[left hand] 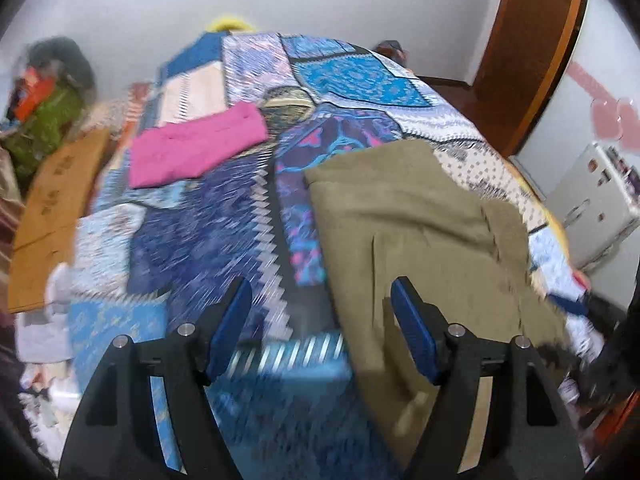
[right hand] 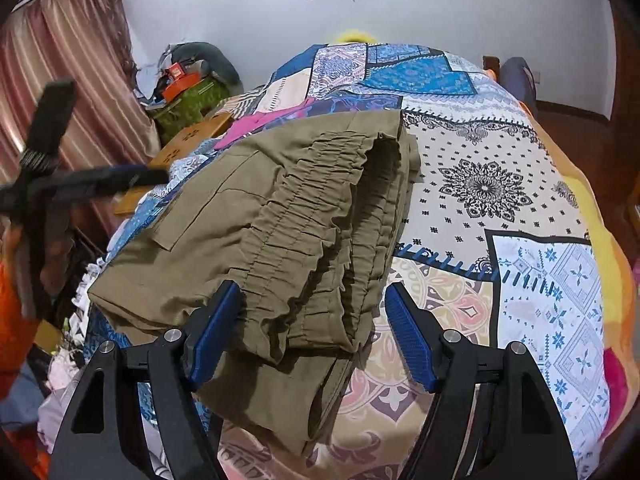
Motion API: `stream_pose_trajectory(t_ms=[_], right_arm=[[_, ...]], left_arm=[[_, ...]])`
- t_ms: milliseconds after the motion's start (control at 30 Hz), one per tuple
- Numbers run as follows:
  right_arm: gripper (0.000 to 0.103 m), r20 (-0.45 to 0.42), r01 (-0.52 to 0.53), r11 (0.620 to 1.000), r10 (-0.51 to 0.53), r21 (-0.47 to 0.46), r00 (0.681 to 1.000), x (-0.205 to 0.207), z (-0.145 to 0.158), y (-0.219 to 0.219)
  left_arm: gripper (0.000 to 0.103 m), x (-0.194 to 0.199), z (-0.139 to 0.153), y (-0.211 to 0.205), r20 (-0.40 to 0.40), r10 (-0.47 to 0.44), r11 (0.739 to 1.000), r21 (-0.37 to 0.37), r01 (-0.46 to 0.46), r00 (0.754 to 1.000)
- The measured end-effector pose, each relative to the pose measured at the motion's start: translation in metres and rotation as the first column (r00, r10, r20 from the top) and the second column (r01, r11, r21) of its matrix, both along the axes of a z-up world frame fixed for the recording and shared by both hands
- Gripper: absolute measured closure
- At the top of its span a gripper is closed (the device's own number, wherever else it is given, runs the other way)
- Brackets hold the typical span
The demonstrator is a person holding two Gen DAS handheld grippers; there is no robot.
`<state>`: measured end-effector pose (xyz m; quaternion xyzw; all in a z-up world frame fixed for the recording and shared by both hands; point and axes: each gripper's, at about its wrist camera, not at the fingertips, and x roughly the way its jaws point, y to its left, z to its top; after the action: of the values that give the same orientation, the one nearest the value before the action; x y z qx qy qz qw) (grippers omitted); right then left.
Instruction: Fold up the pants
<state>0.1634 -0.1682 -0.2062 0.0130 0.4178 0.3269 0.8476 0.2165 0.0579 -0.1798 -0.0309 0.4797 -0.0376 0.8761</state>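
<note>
Room: bedroom, white wall (right hand: 460,8), striped pink curtain (right hand: 68,80) at left in the right wrist view.
Surface: bed with patchwork bedspread (left hand: 200,248), blue and white patterns.
Far left: wooden board (left hand: 56,216) beside the bed edge; green bag (right hand: 188,108) behind it, orange box on top.
Pink garment: folded pink cloth (left hand: 196,146) lies on the bedspread, well apart from the pants.
Left gripper (left hand: 322,320): jaws wide apart, holding nothing, over the bedspread just left of the pants; view is motion-blurred.
Pants: olive pants (right hand: 280,224) folded into a stack on the bed, elastic waistband facing the right wrist camera; near end drapes toward the bed's edge.
Right gripper (right hand: 314,320): jaws spread, nothing clamped; left blue pad (right hand: 216,332) is in front of the waistband, contact unclear; right pad is over bare bedspread.
Far right: white fridge (left hand: 596,200) and wooden door (left hand: 532,48), left wrist view.
</note>
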Motion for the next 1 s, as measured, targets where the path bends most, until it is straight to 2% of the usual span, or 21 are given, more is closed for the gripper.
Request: stream_pose_trajectory(t_ms=[67, 200, 367, 533, 567, 600, 633, 700, 733, 833, 1000], right_arm=[[0.033, -0.003, -0.002, 1.000, 0.002, 0.005, 1.000, 0.000, -0.001, -0.001], [0.033, -0.010, -0.005, 1.000, 0.005, 0.020, 1.000, 0.001, -0.002, -0.004], [0.033, -0.010, -0.018, 1.000, 0.019, 0.024, 1.000, 0.004, -0.001, -0.004], [0.031, -0.005, -0.043, 0.999, 0.043, 0.017, 0.999, 0.010, -0.001, -0.004], [0.031, -0.005, -0.046, 0.999, 0.046, 0.016, 0.999, 0.011, -0.001, -0.004], [0.030, -0.005, -0.049, 0.999, 0.049, 0.014, 0.999, 0.012, -0.001, -0.004], [0.029, -0.004, -0.052, 0.999, 0.052, 0.012, 0.999, 0.014, -0.001, -0.004], [0.029, -0.001, -0.057, 0.998, 0.057, 0.008, 0.998, 0.017, -0.001, -0.004], [0.028, -0.004, -0.055, 0.998, 0.055, 0.008, 0.998, 0.018, -0.001, -0.004], [0.028, -0.021, -0.039, 0.999, 0.039, 0.010, 0.999, 0.023, 0.003, -0.004], [0.028, 0.020, 0.011, 1.000, -0.010, -0.016, 1.000, 0.026, 0.015, -0.002]], left_arm=[[0.031, 0.025, -0.009, 0.003, -0.038, -0.019, 0.999, -0.050, 0.017, 0.999], [0.031, 0.069, -0.029, 0.006, -0.109, -0.024, 0.997, -0.081, 0.015, 0.994], [0.031, 0.114, -0.055, 0.015, -0.187, -0.017, 0.986, -0.165, -0.014, 0.982], [0.034, 0.135, -0.062, 0.014, -0.193, -0.048, 0.979, -0.205, 0.008, 0.980], [0.041, 0.137, -0.064, 0.010, -0.186, -0.050, 0.983, -0.183, 0.015, 0.981], [0.053, 0.138, -0.065, 0.008, -0.180, -0.040, 0.989, -0.146, 0.013, 0.983], [0.059, 0.139, -0.065, 0.006, -0.174, -0.030, 0.994, -0.112, 0.011, 0.984], [0.083, 0.137, -0.065, 0.002, -0.154, -0.018, 0.999, -0.039, 0.012, 0.988], [0.088, 0.134, -0.066, 0.002, -0.148, -0.012, 1.000, -0.016, 0.010, 0.989], [0.093, 0.125, -0.064, 0.009, -0.130, 0.004, 1.000, 0.008, -0.003, 0.991], [0.094, 0.096, -0.052, 0.032, -0.101, 0.090, 0.995, 0.050, -0.085, 0.991]])
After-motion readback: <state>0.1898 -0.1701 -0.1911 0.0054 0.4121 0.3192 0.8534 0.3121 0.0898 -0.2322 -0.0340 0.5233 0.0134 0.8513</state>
